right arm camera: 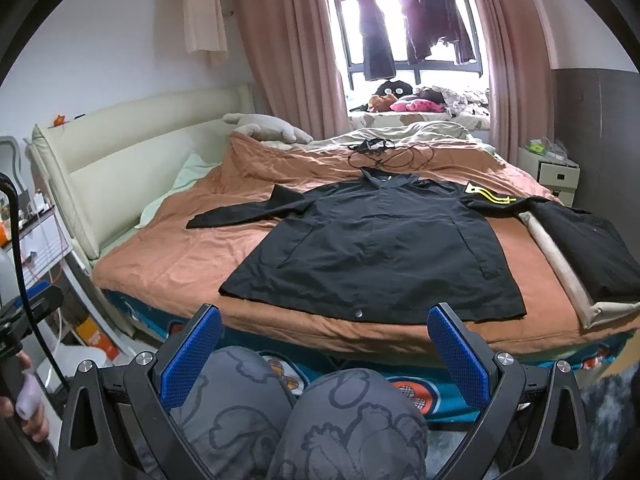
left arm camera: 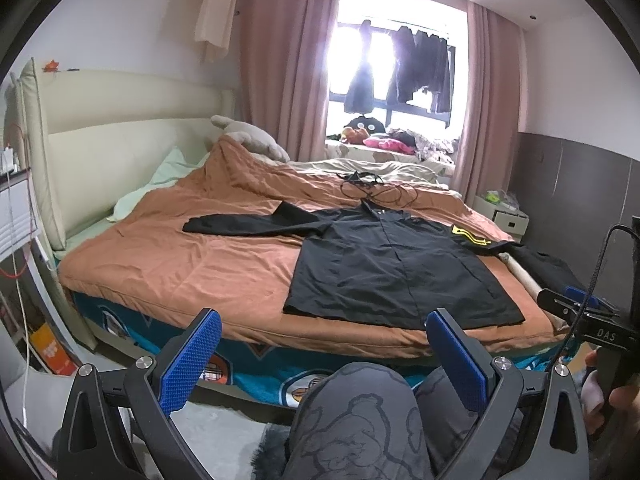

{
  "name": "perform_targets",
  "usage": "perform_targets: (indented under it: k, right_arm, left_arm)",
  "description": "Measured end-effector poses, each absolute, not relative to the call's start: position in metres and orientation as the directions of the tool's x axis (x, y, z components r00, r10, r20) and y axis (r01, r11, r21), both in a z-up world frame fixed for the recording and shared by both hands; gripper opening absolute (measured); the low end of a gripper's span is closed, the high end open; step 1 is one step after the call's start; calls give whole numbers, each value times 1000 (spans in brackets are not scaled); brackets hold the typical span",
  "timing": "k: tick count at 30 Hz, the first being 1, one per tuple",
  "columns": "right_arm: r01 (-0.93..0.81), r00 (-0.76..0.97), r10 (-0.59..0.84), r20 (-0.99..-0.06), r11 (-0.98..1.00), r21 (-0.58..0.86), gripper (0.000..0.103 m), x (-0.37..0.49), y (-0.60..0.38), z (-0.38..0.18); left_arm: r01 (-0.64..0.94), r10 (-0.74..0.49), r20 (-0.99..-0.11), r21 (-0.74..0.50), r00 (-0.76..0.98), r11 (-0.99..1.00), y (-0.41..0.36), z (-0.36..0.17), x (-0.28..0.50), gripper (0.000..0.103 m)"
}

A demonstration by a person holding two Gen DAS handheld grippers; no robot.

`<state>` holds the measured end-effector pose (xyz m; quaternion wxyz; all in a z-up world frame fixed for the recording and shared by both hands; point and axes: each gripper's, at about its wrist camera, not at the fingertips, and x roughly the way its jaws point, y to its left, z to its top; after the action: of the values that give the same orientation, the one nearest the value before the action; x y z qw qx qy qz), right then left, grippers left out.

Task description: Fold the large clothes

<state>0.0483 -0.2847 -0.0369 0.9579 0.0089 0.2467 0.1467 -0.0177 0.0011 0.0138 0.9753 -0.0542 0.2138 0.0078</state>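
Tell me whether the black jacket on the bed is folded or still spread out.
Spread out. The black jacket lies flat, front up, on the orange duvet, one sleeve stretched toward the headboard, hem flat near the bed edge.

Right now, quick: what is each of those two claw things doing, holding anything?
Left gripper: open, fingers apart, holding nothing, short of the black jacket.
Right gripper: open, holding nothing.

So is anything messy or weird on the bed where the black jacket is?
A tangled black cable lies loose on the orange-brown quilt, just beyond the collar of the spread-out black jacket. It could snag during folding. The jacket itself lies flat, one sleeve stretched out to the left.
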Motion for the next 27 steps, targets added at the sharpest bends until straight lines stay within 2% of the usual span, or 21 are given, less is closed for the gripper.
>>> perform_targets:
  k: [27]
  right_arm:
    - [-249, 857, 266, -442, 964, 96, 103, 45, -294, -28]
  left_arm:
    - [-17, -26, -398, -102, 917, 995, -5, 15, -27, 103]
